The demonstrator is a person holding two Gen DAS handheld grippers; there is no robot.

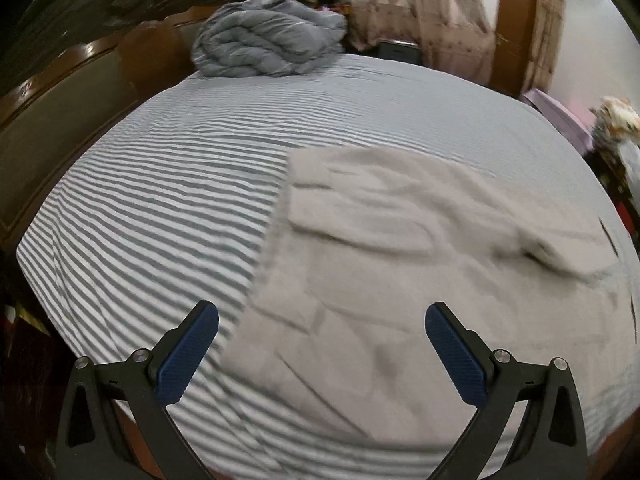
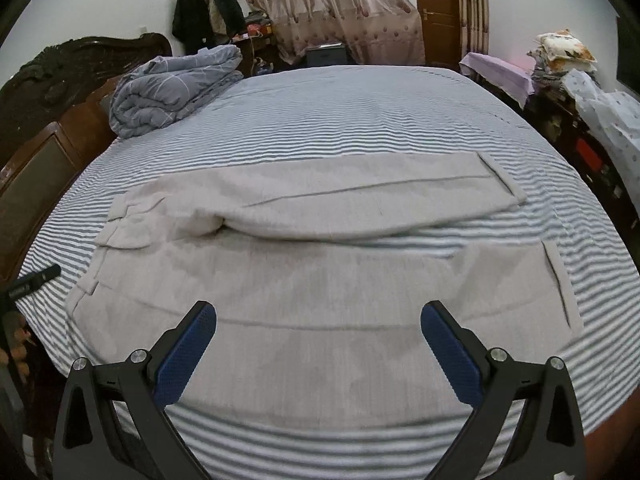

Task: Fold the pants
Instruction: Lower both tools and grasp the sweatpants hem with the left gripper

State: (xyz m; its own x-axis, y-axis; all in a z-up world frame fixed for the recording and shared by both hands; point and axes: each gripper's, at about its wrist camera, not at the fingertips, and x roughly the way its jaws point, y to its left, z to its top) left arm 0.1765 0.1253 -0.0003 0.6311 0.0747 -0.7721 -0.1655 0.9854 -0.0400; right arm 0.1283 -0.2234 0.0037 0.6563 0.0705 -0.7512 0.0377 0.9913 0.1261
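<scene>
Dim, even indoor light, heavy fisheye bending at the edges (left wrist view motion-blurred), soft shadows.

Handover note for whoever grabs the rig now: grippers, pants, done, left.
Left gripper: open, empty, above the waist end of the pants.
Right gripper: open, empty, above the near leg.
Pants: light grey, spread flat on the striped bed sheet, waist to the left, cuffs to the right, legs lying apart with sheet showing between them.
A folded grey quilt sits at the far left corner, clear of the pants.
Done: pants laid out; no fold yet.
Left: likely bring one leg over the other, then fold lengthwise.
</scene>
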